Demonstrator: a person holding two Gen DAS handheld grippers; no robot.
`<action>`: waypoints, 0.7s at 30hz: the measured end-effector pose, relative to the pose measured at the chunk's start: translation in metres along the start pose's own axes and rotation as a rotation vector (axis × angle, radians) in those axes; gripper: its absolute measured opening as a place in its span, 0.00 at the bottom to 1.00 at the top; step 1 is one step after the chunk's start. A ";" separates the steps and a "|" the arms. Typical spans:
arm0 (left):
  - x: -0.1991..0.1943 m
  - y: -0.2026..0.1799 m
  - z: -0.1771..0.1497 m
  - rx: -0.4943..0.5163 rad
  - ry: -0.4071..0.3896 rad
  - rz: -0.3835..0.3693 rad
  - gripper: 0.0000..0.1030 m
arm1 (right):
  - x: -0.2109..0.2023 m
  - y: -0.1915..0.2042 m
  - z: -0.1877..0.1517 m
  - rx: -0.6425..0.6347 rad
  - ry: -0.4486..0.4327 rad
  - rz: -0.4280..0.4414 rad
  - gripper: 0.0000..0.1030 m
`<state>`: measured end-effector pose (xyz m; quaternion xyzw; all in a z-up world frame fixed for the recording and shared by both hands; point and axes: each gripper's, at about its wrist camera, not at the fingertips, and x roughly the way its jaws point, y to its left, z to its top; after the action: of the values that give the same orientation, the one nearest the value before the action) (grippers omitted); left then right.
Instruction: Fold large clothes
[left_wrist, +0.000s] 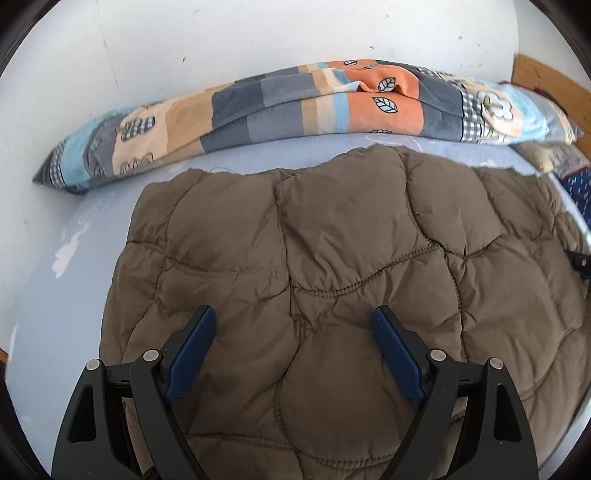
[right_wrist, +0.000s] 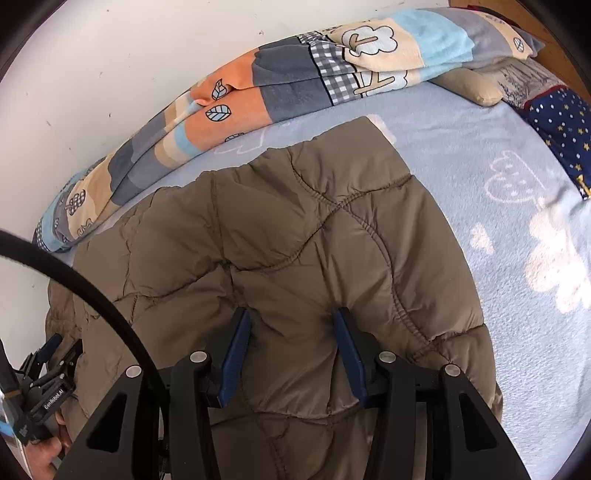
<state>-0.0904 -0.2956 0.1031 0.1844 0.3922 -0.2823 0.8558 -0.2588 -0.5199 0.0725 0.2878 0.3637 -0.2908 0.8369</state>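
A brown quilted puffer jacket (left_wrist: 332, 236) lies spread on the light-blue blanket (left_wrist: 74, 280) of a bed. My left gripper (left_wrist: 293, 314) hovers over the jacket's near part with its blue pads wide apart and nothing pinched between them. In the right wrist view the jacket (right_wrist: 295, 229) reaches toward the wall. My right gripper (right_wrist: 291, 314) stands half closed, with a puffy bulge of jacket filling the gap between its pads and creases running to both tips. The left gripper (right_wrist: 48, 354) shows at the lower left, held by a hand.
A patchwork quilt (left_wrist: 314, 103) lies rolled along the white wall (left_wrist: 184, 44). A navy star-print cloth (right_wrist: 561, 125) and a beige pillow (right_wrist: 476, 88) sit at the bed's right end. A black cable (right_wrist: 92, 295) arcs across the lower left. Bare blanket (right_wrist: 517, 258) lies right of the jacket.
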 end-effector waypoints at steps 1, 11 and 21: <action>-0.003 0.004 0.001 -0.014 0.007 -0.012 0.84 | -0.003 0.001 0.001 0.001 -0.001 0.000 0.50; -0.036 0.049 -0.009 -0.035 0.014 0.001 0.84 | -0.065 0.022 -0.011 -0.032 -0.032 0.063 0.50; -0.002 0.082 -0.029 -0.124 0.129 -0.022 0.84 | -0.048 0.052 -0.060 -0.142 0.103 0.022 0.50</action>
<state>-0.0568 -0.2164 0.0945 0.1445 0.4651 -0.2544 0.8355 -0.2767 -0.4301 0.0897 0.2462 0.4229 -0.2400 0.8384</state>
